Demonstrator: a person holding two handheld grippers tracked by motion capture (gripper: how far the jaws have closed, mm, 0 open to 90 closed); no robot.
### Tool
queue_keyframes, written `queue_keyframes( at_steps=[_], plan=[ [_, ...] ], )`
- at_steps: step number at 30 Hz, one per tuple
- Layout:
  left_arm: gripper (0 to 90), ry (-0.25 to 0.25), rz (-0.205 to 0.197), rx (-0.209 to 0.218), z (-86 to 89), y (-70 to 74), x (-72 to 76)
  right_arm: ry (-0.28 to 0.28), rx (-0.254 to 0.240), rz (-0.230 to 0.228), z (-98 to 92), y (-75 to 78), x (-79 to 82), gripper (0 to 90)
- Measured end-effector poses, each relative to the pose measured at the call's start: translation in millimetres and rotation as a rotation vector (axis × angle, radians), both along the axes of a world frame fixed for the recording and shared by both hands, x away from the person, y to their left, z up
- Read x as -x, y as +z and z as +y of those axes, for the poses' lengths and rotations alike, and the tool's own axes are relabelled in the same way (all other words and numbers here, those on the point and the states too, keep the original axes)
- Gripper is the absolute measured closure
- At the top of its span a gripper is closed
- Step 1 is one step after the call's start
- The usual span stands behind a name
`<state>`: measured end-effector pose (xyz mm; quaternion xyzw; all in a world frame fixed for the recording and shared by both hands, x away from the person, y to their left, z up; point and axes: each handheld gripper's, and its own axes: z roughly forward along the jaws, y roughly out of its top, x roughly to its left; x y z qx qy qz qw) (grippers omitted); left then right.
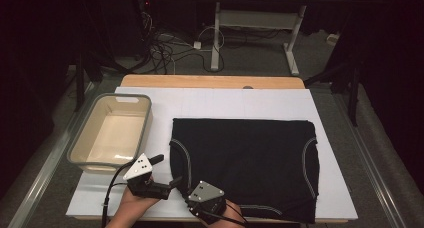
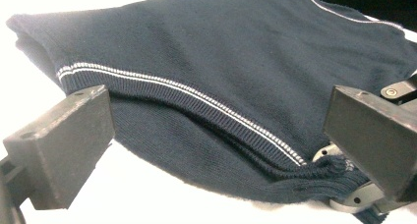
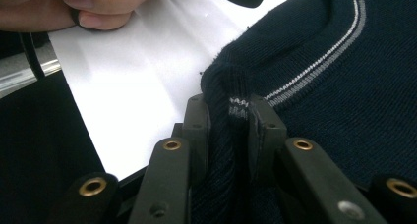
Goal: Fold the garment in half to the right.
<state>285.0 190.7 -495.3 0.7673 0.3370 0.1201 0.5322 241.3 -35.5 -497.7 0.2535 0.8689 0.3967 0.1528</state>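
Navy knitted garment (image 1: 245, 168) on the tabletop (image 1: 220, 103): right gripper (image 3: 230, 117) pinches its near corner, left gripper (image 2: 216, 135) wide open alongside, likely to grasp next for folding.

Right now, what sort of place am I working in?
Probably a lab or recording bench, not a home: a white board covers the table, cables tangle on the floor, and a dark garment lies beside a plastic bin.

Sweater (image 1: 245, 163) on the table (image 1: 220, 103), bin (image 1: 112, 133) left of it, both claws at its near-left corner.

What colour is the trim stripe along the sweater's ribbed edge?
White to pale grey, on a dark navy sweater; the stripe shows best in the left gripper view.
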Motion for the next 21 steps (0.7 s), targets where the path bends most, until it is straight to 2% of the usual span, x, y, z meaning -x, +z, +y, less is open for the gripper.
queue_keyframes(
  at_steps=[2, 3, 5, 9, 13, 17, 21],
  plan=[
    [0.0, 0.006, -0.009, -0.037, -4.5, 0.9, 1.1, -0.001, -0.005, 0.005, -0.2, -0.1, -0.5, 74.3],
    [0.0, 0.003, 0.002, -0.046, -7.3, 1.3, 0.8, -0.003, -0.008, 0.004, -0.2, -0.4, -0.3, 74.3],
    [0.0, 0.003, 0.021, -0.043, -10.7, 2.1, -0.9, -0.005, -0.007, 0.000, 0.1, -0.6, 0.4, 74.4],
    [0.0, 0.025, 0.026, -0.036, -18.8, 6.7, -8.4, -0.005, -0.006, 0.000, -0.2, -0.7, 0.5, 74.3],
    [0.0, 0.033, 0.052, -0.021, -26.3, 11.1, -23.9, -0.005, -0.004, -0.005, 0.1, -0.8, 0.8, 74.3],
    [0.0, 0.038, 0.065, -0.038, -31.6, 13.2, -36.8, -0.006, -0.007, -0.005, 0.0, -1.1, 0.8, 74.3],
    [0.0, 0.047, 0.083, -0.020, -33.1, 13.0, -48.4, -0.006, -0.007, -0.008, 0.0, -1.2, 1.0, 74.3]
  ],
)
